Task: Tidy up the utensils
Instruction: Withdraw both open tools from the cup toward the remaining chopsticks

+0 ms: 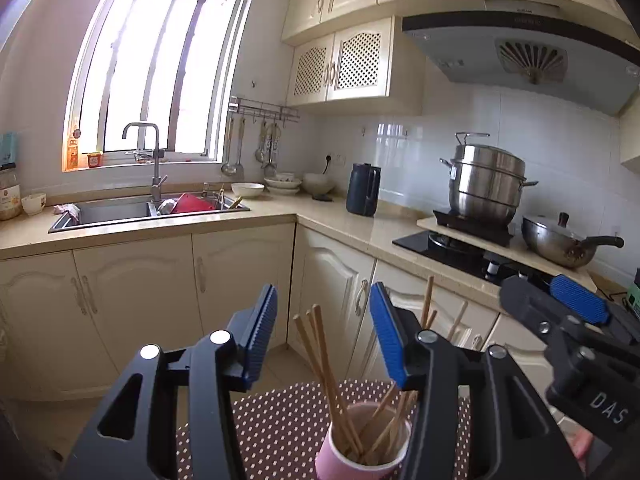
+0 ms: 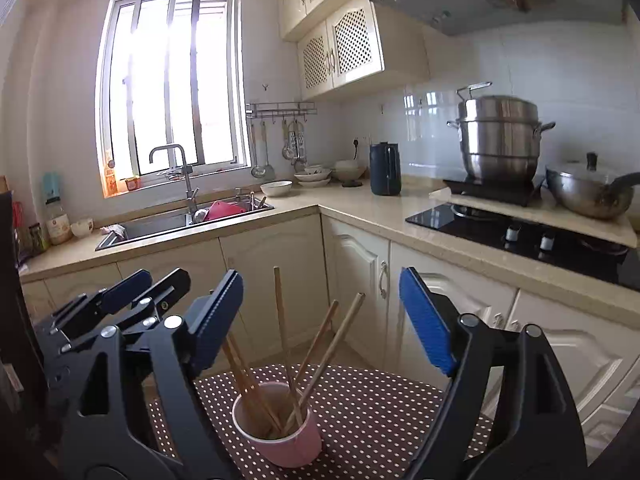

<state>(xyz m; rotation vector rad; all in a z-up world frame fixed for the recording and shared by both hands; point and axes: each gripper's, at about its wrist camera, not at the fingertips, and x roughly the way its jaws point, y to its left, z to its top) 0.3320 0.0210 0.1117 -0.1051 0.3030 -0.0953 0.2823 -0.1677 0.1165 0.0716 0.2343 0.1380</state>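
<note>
A pink paper cup (image 1: 360,452) (image 2: 280,432) stands on a brown cloth with white dots (image 1: 280,420) (image 2: 380,408). Several wooden chopsticks (image 1: 324,360) (image 2: 282,320) lean in it at different angles. My left gripper (image 1: 324,320) hovers above and behind the cup, open, with the chopstick tops rising between its blue pads without touching them. My right gripper (image 2: 322,312) is open wide over the cup, and nothing is gripped. The right gripper's blue pad (image 1: 576,304) shows at the right edge of the left wrist view. The left gripper (image 2: 150,284) shows at the left of the right wrist view.
Cream cabinets (image 2: 280,264) run behind the dotted surface. On the counter are a sink (image 1: 120,208) with a red item, bowls (image 1: 248,189), a dark kettle (image 1: 363,194), a steel steamer pot (image 1: 486,184) and a wok (image 1: 560,240) by the hob (image 2: 520,236).
</note>
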